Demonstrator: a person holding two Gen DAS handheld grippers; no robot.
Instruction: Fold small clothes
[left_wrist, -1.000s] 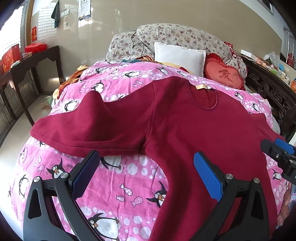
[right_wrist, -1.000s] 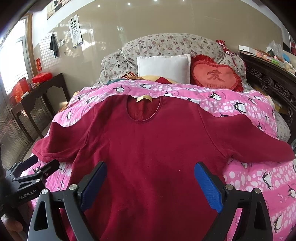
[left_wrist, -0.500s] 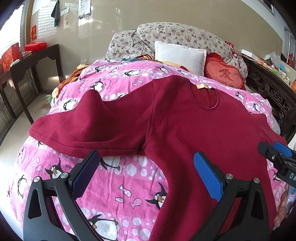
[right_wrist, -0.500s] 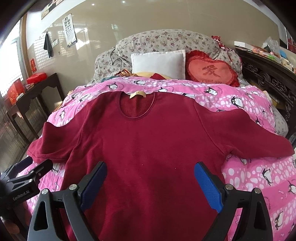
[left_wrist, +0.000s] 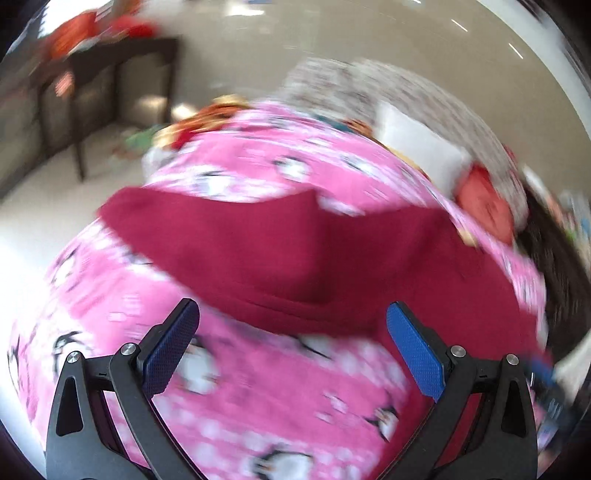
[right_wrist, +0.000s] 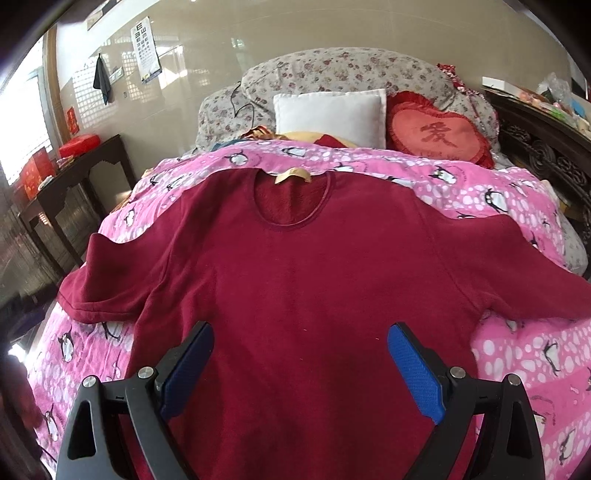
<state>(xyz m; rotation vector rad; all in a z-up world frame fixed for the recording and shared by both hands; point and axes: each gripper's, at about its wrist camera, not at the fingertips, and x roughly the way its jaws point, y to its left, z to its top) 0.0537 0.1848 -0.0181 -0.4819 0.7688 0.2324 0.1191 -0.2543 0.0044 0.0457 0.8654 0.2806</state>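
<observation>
A dark red long-sleeved top (right_wrist: 306, 266) lies spread flat, front up, on a pink penguin blanket (right_wrist: 498, 192), neck hole towards the pillows. My right gripper (right_wrist: 299, 354) is open and empty above the top's lower body. The left wrist view is blurred by motion. My left gripper (left_wrist: 291, 339) is open and empty, just before the lower edge of the top's left sleeve (left_wrist: 280, 251), over the blanket (left_wrist: 258, 398).
A white pillow (right_wrist: 332, 114), a red heart cushion (right_wrist: 439, 129) and floral pillows (right_wrist: 332, 70) lie at the bed's head. A dark side table (right_wrist: 74, 177) stands on the left. A carved dark wooden bedside (right_wrist: 546, 155) runs along the right.
My left gripper has swung quickly left towards the left sleeve, and its view is now blurred. My right gripper has moved slightly forward over the body. Both stayed open.
</observation>
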